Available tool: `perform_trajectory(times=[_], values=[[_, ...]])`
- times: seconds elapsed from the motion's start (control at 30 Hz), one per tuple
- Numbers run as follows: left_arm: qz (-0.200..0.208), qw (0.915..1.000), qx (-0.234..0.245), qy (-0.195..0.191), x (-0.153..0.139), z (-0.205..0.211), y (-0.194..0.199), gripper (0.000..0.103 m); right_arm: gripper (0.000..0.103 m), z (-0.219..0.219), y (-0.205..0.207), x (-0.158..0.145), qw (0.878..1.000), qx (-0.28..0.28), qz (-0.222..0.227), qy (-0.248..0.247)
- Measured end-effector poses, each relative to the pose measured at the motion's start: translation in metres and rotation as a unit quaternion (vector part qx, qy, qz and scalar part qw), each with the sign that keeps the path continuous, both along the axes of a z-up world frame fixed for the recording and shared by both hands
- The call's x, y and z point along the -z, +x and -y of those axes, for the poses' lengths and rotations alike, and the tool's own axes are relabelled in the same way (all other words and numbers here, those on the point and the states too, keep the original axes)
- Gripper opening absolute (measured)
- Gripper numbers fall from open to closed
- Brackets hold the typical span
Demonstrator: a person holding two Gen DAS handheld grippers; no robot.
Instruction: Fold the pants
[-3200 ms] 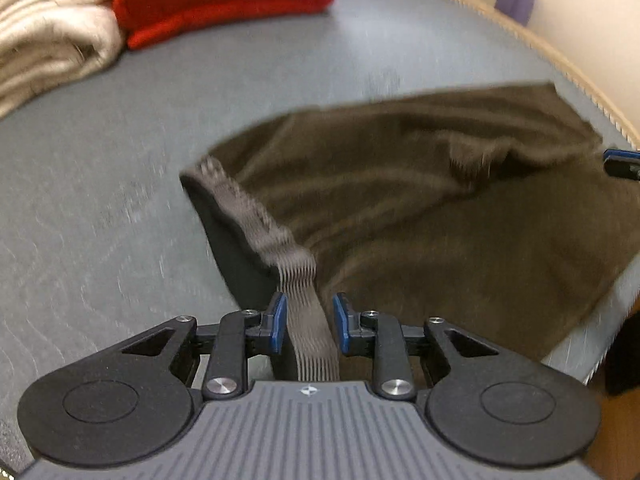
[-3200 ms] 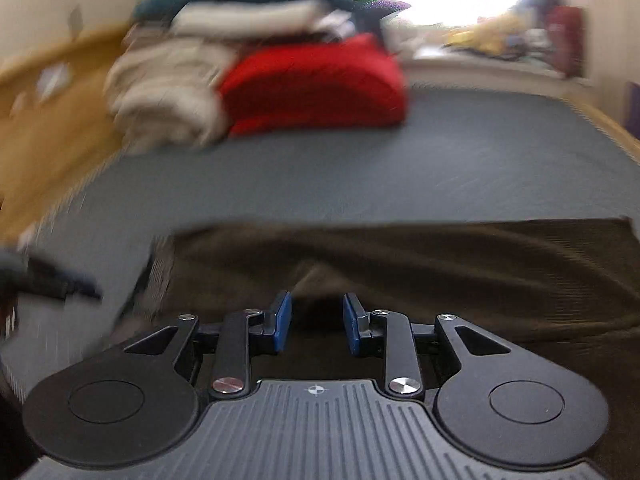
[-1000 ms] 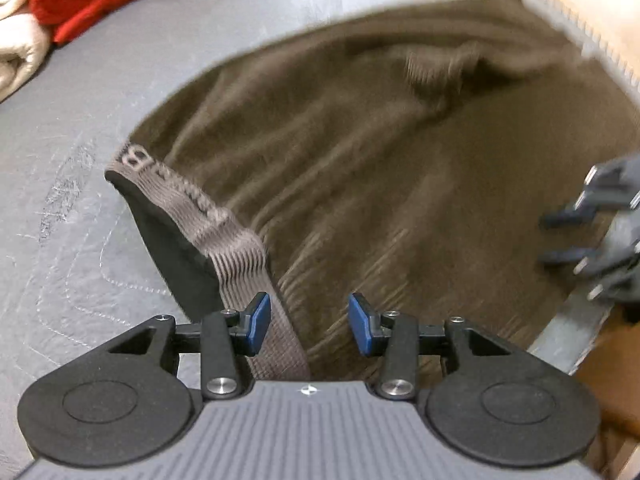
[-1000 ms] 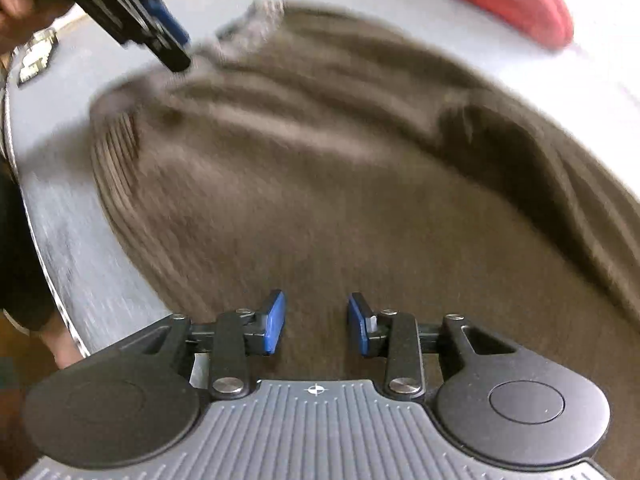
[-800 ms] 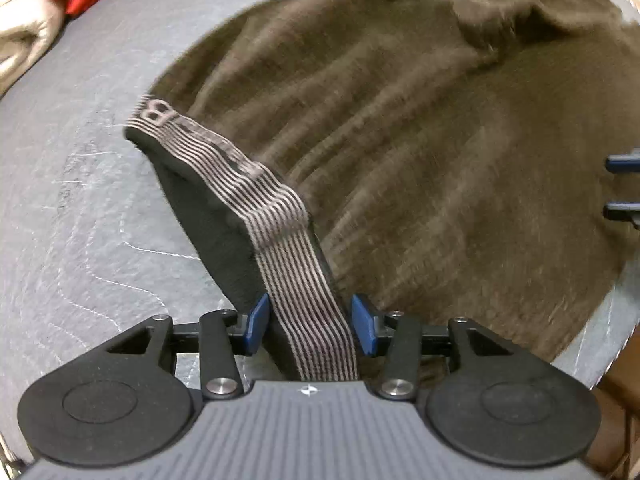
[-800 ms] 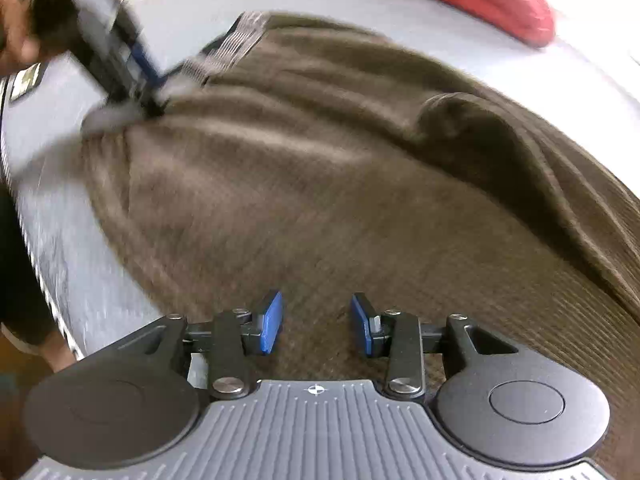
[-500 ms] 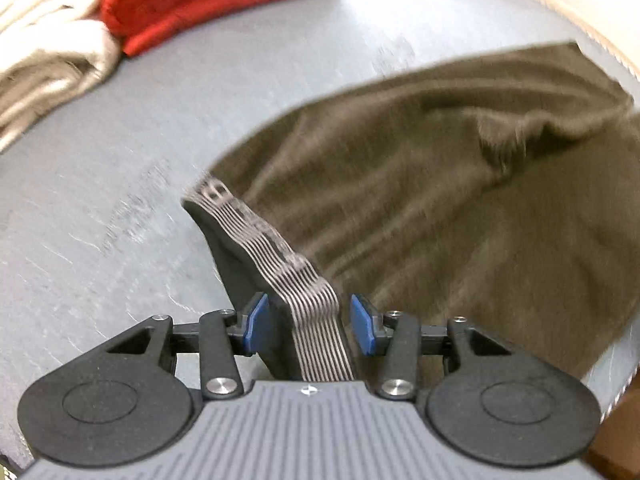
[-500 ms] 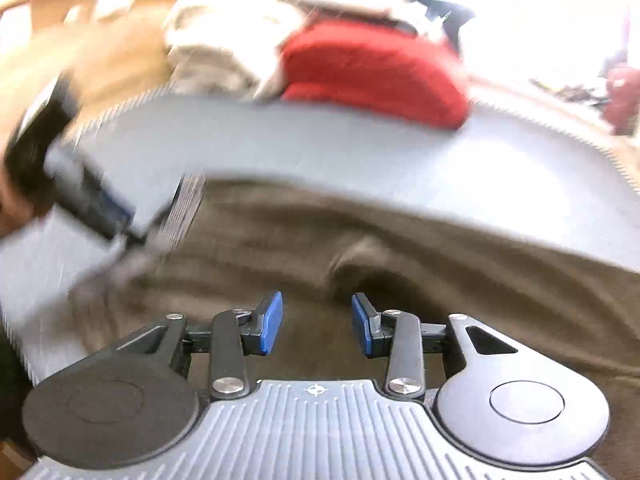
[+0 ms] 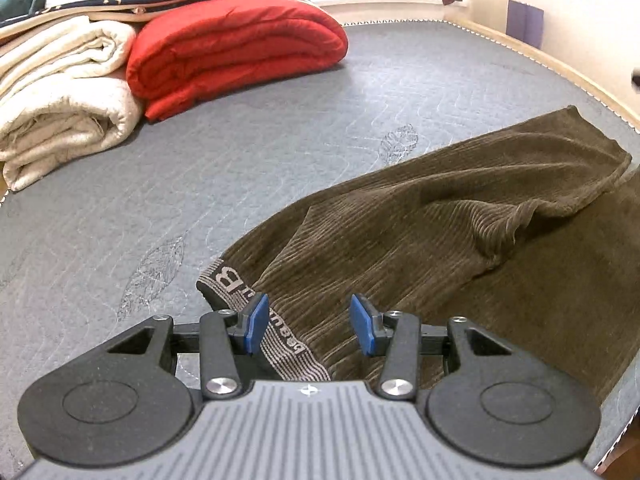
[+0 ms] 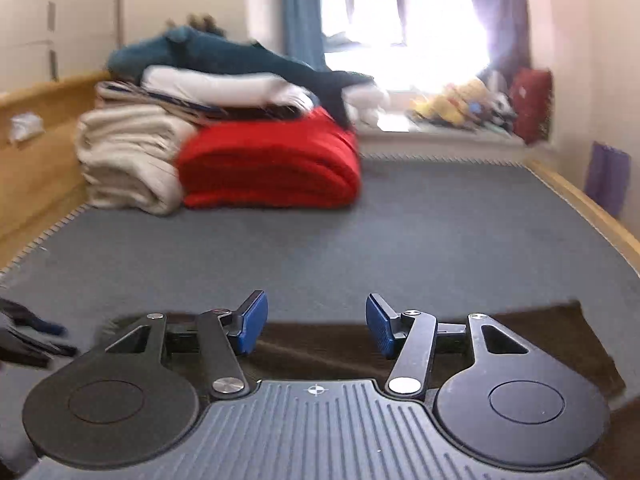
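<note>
The brown corduroy pants (image 9: 440,240) lie folded on the grey mattress (image 9: 280,140), one layer rumpled over another. Their striped grey waistband (image 9: 224,280) rests flat at the near left corner. My left gripper (image 9: 308,326) hovers just above that waistband, open, with neither blue pad pressing on it. In the right wrist view my right gripper (image 10: 316,326) is raised above the near edge of the pants (image 10: 552,332); its jaws are opening and nothing is between them. The left gripper (image 10: 56,338) shows blurred at the left edge.
A folded red blanket (image 9: 232,44) and cream blankets (image 9: 60,92) are stacked at the far left of the mattress, with a teal plush (image 10: 224,56) on top. A wooden bed frame (image 10: 580,204) runs along the right side. A bright window sill with toys (image 10: 460,108) lies beyond.
The waistband, lifted between the left jaws earlier, now lies flat on the mattress, and the left gripper has risen. The right gripper rose, tilted up off the pants and spread its jaws wider.
</note>
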State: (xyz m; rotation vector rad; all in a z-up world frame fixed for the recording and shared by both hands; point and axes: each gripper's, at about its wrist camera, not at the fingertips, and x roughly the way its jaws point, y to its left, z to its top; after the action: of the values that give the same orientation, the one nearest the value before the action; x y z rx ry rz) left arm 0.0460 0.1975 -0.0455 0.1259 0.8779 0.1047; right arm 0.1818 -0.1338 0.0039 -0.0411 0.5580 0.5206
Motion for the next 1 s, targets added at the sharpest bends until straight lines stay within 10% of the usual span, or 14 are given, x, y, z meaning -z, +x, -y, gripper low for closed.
perform_trajectory(times=[0.1, 0.27, 0.67, 1.0], values=[[-0.005, 1.0000, 0.002, 0.004, 0.003, 0.004, 0.006, 0.046, 0.054, 0.011, 0.017, 0.024, 0.997, 0.041, -0.071, 0.011], [-0.020, 0.9995, -0.001, -0.024, 0.007, 0.001, 0.018, 0.007, 0.053, 0.022, 0.032, 0.024, 0.993, 0.072, -0.065, 0.060], [0.011, 0.9916, -0.085, -0.097, -0.009, -0.042, 0.042, 0.007, 0.039, 0.038, 0.046, 0.026, 0.984, 0.095, -0.086, 0.123], [-0.005, 0.9901, -0.118, -0.075, 0.023, -0.076, 0.112, 0.007, 0.038, 0.045, 0.055, 0.024, 0.986, 0.074, -0.085, 0.120]])
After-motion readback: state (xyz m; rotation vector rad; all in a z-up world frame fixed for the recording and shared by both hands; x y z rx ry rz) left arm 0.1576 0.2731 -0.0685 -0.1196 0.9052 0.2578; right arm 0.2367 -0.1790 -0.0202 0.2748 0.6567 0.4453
